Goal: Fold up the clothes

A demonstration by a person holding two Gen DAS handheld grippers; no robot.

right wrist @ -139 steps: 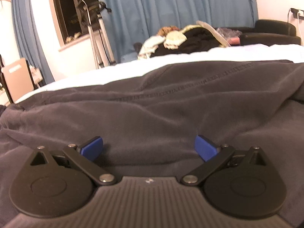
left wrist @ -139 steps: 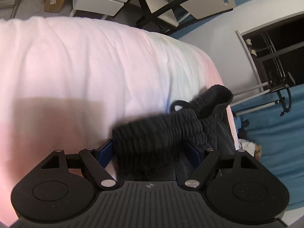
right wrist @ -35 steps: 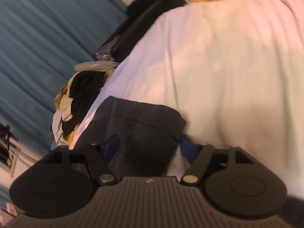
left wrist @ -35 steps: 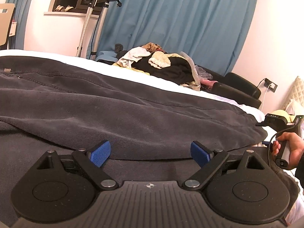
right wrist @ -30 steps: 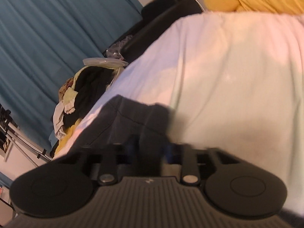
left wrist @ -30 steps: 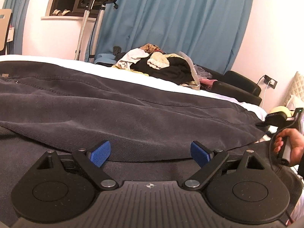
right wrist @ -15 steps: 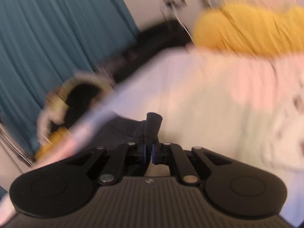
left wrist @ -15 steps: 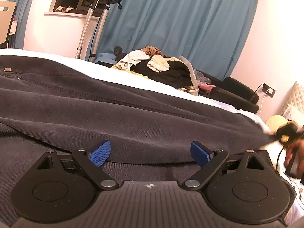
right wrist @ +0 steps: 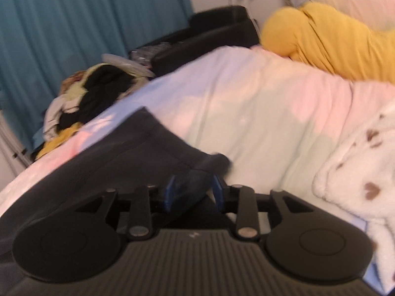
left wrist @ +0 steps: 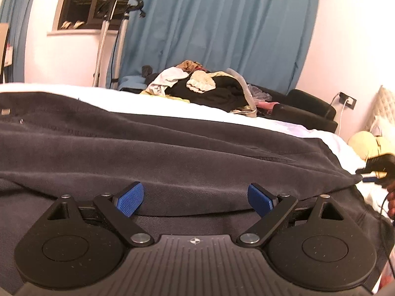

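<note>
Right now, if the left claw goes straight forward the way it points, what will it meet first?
Most likely the dark grey trousers spread on the white bed sheet: their folded upper layer lies just ahead of the open left claw. Exact depth is unclear.

A bed covered with a pale sheet fills the middle of both views. A dark grey garment is spread flat across it, taking up the centre and left of the left wrist view; in the right wrist view its corner is seen at lower left. A yellow pillow is laid at the upper right of the bed, and a white fleecy blanket with brown spots is seen at the right edge.
</note>
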